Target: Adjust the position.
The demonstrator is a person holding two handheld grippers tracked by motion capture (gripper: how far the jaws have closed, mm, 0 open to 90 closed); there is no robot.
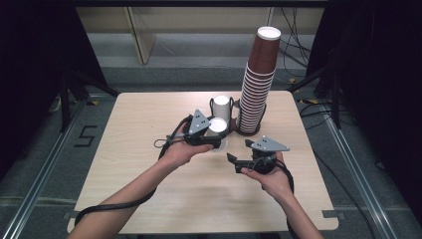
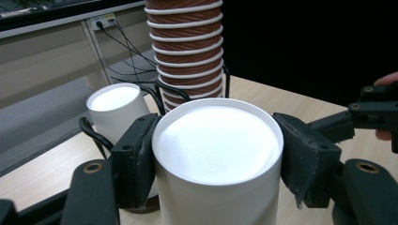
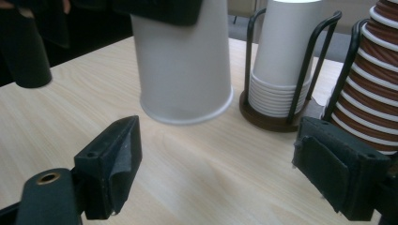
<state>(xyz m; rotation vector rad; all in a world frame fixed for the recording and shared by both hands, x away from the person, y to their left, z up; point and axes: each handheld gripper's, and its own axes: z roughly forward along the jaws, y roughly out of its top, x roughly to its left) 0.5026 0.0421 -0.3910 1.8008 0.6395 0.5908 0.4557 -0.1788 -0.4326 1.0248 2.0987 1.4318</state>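
Note:
A white paper cup (image 1: 217, 124) (image 2: 218, 145) (image 3: 183, 61) stands upside down near the table's middle. My left gripper (image 1: 218, 134) (image 2: 216, 159) is shut on it, one pad on each side. The cup's rim sits at the tabletop; whether it touches I cannot tell. My right gripper (image 1: 240, 151) (image 3: 216, 154) stands open just right of the cup, nothing between its fingers, and it points toward the cup. It also appears at the right edge of the left gripper view, as the right gripper (image 2: 375, 112).
A black wire holder with a stack of white cups (image 1: 221, 105) (image 2: 115, 108) (image 3: 281, 61) stands behind the held cup. A tall stack of brown cups (image 1: 256, 84) (image 2: 187, 47) (image 3: 375, 93) rises beside it. The wooden table (image 1: 149, 164) is bare in front.

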